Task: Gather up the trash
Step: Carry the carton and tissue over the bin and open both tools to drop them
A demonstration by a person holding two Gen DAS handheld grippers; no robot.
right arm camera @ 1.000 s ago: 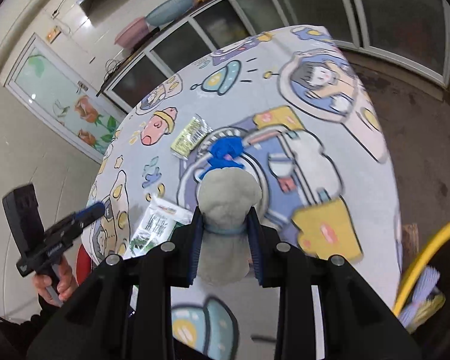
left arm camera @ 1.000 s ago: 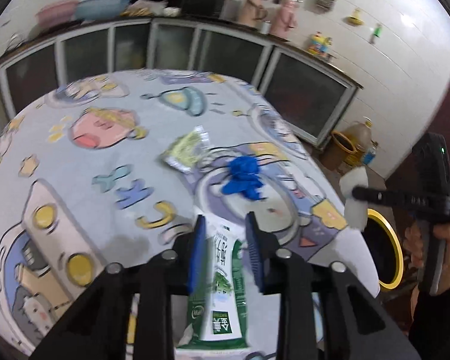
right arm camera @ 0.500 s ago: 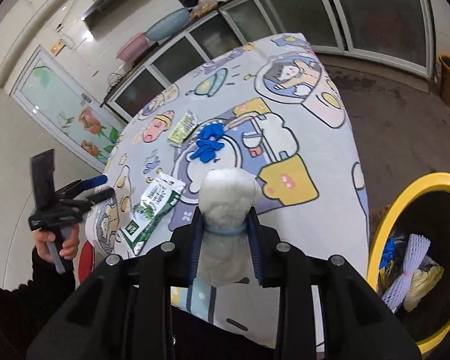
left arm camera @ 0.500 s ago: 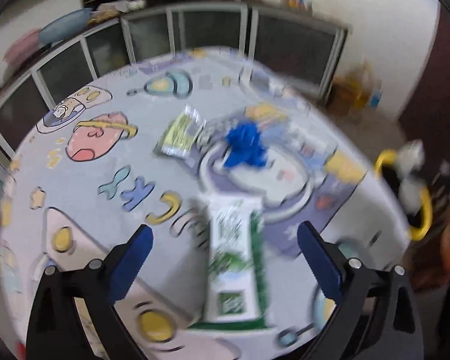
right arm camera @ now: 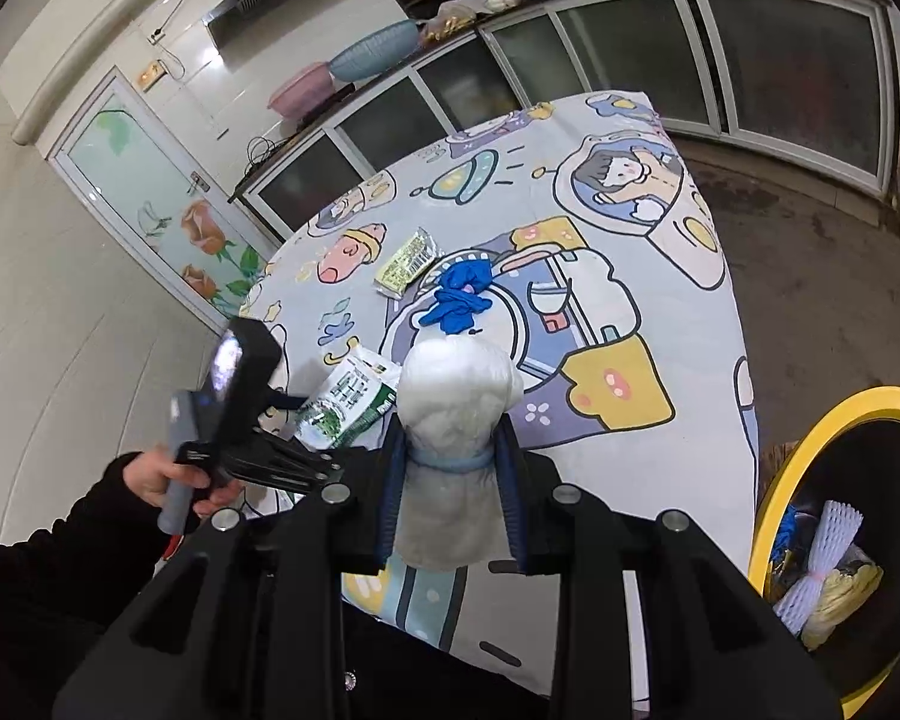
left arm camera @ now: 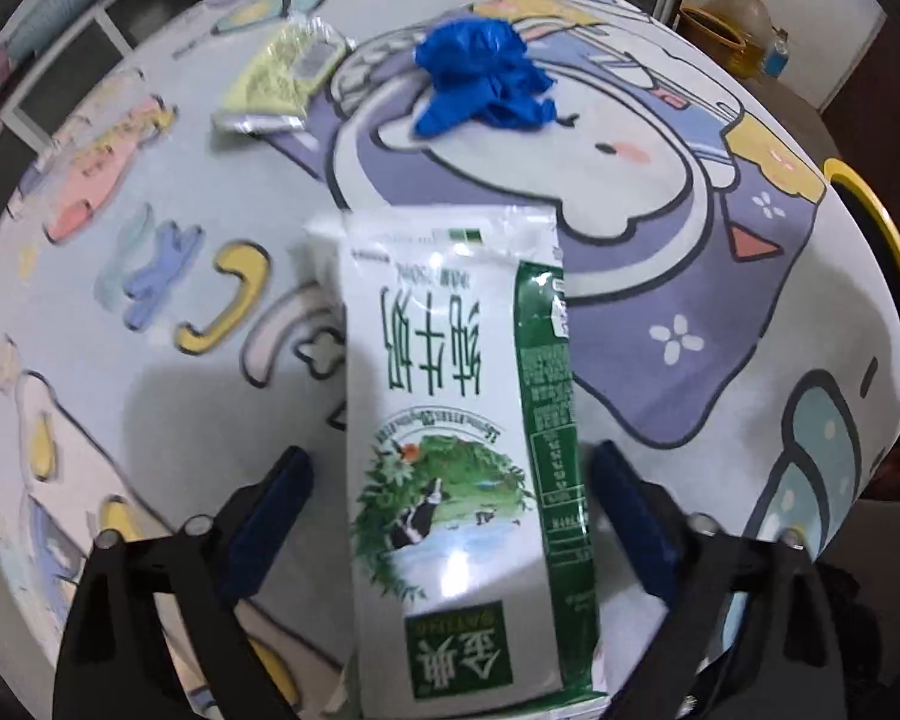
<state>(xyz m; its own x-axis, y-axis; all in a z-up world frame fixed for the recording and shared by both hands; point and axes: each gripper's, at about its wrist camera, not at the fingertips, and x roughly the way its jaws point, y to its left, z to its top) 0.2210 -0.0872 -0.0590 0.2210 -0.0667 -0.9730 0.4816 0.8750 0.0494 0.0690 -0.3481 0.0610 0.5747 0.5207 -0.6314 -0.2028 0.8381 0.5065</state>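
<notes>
Straddling the milk carton, bundle held

Left claw (left arm camera: 450, 516) closing around milk carton (left arm camera: 462, 450) at desk (left arm camera: 720, 360) near edge; right claw (right arm camera: 450, 480) clamping white bundle (right arm camera: 456, 408). Next: pinch, lift, drop into bin (right arm camera: 810, 420).

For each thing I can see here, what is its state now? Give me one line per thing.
Green-and-white milk carton: flattened, lying on the table between the pads, untouched.
Left gripper: closing around the carton.
Right gripper: shut on white tied plastic bag.
Crumpled blue glove: lying on the table.
Yellow-green snack wrapper: lying flat, empty.
Yellow-rimmed black bin: open, partly filled.
</notes>
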